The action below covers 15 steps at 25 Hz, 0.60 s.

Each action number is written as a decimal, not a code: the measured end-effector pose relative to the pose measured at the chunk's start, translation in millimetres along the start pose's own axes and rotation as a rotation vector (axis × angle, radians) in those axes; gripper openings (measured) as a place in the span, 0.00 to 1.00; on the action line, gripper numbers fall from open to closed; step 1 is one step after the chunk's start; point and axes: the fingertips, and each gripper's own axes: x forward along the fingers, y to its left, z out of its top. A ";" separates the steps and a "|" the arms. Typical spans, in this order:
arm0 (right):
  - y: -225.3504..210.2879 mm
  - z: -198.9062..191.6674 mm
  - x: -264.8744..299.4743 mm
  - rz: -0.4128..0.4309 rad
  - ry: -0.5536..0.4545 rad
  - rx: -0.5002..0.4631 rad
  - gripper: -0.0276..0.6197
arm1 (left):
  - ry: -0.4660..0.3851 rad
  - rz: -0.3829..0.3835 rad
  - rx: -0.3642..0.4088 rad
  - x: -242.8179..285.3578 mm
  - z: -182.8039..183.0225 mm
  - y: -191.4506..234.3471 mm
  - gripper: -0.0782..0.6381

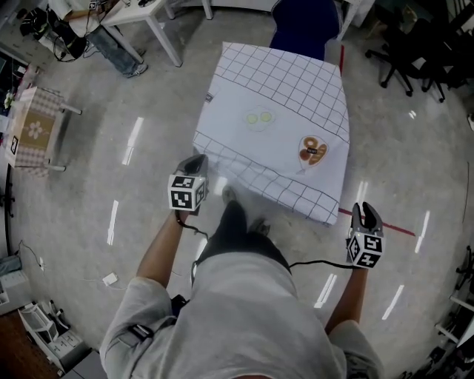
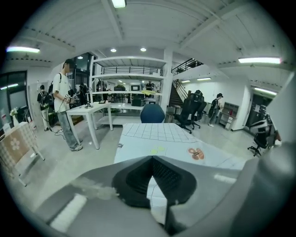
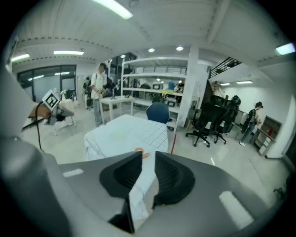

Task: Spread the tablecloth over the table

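The white tablecloth (image 1: 274, 126), gridded along its far and near borders, lies over the table with a green print and an orange print on top. Its near edge hangs down in front of me. My left gripper (image 1: 196, 164) is by the cloth's near left corner, jaws shut tip to tip, with nothing seen between them. In the left gripper view the gripper (image 2: 151, 158) points at the cloth (image 2: 157, 139). My right gripper (image 1: 365, 213) floats just right of the near right corner. Its jaws (image 3: 148, 155) stand apart, and the cloth (image 3: 125, 134) shows through the gap.
A blue chair (image 1: 304, 26) stands at the table's far end. A white table (image 1: 148, 15) is at the far left, with a person (image 2: 64, 102) standing beside it. A small stand with patterned cloth (image 1: 33, 126) is at left. Black office chairs (image 1: 415, 52) are at far right. A red line (image 1: 385, 226) marks the floor.
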 end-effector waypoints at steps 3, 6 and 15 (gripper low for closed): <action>-13.1 36.6 -1.2 -0.061 -0.149 0.082 0.05 | -0.043 -0.018 0.026 5.2 19.0 -21.4 0.14; 1.1 69.3 7.9 -0.063 -0.240 0.020 0.05 | -0.089 -0.013 0.025 5.0 34.6 -42.5 0.14; 107.2 146.8 49.9 0.058 -0.425 0.022 0.05 | -0.263 -0.042 0.020 -1.9 99.5 -119.3 0.14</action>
